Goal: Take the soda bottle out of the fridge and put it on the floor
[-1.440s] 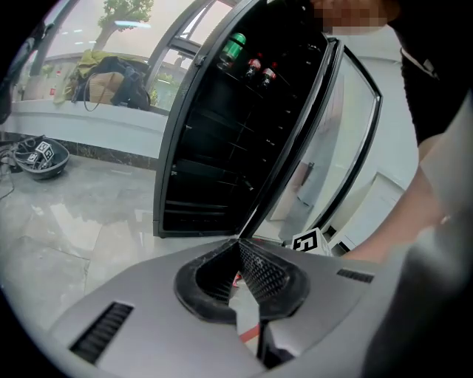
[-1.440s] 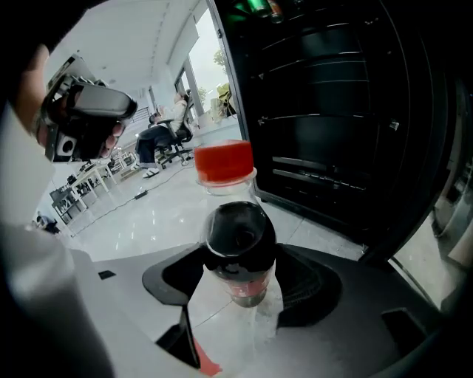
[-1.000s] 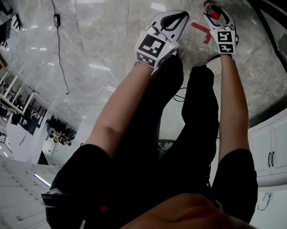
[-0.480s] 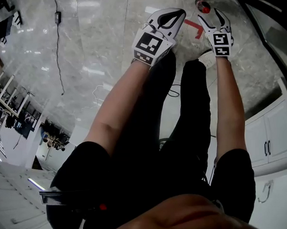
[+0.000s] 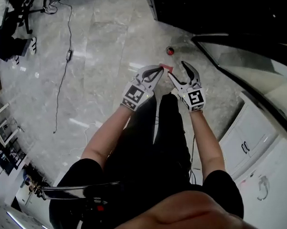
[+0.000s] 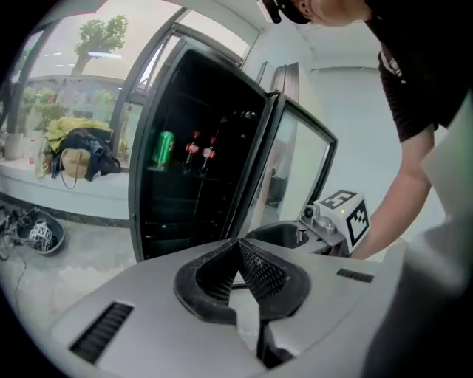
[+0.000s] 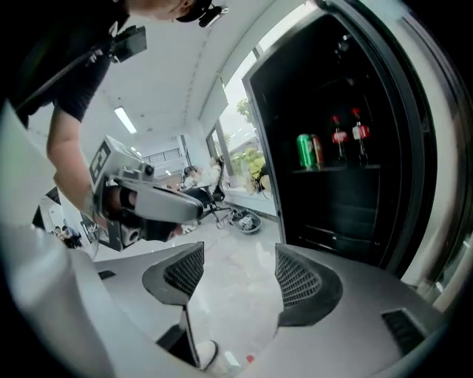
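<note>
A soda bottle with a red cap [image 5: 170, 50] stands alone on the marble floor, in front of the open black fridge [image 5: 210, 14]. My right gripper [image 5: 176, 68] is open and empty, a short way nearer than the bottle. My left gripper [image 5: 160, 68] is shut on nothing beside it. The right gripper view shows my open jaws [image 7: 236, 269] over bare floor. In the left gripper view my shut jaws [image 6: 238, 247] point at the fridge [image 6: 199, 162]. On its shelf stand a green can [image 6: 163, 148] and two more soda bottles [image 6: 201, 150].
The fridge's glass door [image 5: 241, 60] swings out to the right, above a white cabinet [image 5: 251, 140]. Red tape [image 5: 166, 68] marks the floor by the grippers. A cable [image 5: 67, 53] trails at the left. Bags [image 6: 74, 151] lie on a ledge, shoes [image 6: 37, 232] below.
The right gripper, which was around the bottle's cap, has let go and drawn back. Both grippers and the camera have risen away from the bottle, which stays on the floor.
</note>
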`<act>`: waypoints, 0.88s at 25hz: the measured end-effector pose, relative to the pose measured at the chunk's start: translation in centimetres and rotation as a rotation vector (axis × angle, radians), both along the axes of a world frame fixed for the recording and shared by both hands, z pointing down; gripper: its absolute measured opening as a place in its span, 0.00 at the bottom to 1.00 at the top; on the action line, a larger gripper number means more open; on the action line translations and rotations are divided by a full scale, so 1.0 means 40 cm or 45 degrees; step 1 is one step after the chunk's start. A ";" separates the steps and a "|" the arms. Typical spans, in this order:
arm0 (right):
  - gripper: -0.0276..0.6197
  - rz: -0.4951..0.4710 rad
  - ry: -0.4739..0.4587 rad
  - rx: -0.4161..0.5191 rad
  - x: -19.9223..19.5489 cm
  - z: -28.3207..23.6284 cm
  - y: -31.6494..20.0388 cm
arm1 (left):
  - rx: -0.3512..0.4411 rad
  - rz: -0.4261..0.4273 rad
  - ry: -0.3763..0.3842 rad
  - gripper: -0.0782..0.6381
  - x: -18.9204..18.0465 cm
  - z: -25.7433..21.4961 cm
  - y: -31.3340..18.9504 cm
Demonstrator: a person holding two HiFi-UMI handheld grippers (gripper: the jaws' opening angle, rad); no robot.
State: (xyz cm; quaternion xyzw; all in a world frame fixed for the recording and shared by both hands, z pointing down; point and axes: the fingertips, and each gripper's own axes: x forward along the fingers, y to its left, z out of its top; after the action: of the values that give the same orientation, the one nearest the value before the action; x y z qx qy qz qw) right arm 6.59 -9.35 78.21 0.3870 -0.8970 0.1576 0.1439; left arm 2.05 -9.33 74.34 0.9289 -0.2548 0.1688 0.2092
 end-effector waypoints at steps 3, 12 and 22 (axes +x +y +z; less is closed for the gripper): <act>0.50 -0.003 -0.101 -0.058 -0.013 -0.237 0.084 | 0.016 0.062 0.010 0.11 0.004 -0.183 0.071; 0.16 -0.076 -0.187 0.102 -0.014 -0.713 0.166 | 0.140 0.109 0.086 0.11 0.022 -0.603 0.131; 0.08 -0.106 -0.266 0.190 -0.045 -1.026 0.240 | 0.255 0.179 0.149 0.11 -0.002 -0.888 0.225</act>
State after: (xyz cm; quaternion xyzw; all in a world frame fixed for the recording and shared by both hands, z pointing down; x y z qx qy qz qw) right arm 4.78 0.24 37.16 0.3407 -0.9316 0.1238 0.0268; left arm 1.96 -0.34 38.80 0.9689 -0.1921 0.1022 0.1177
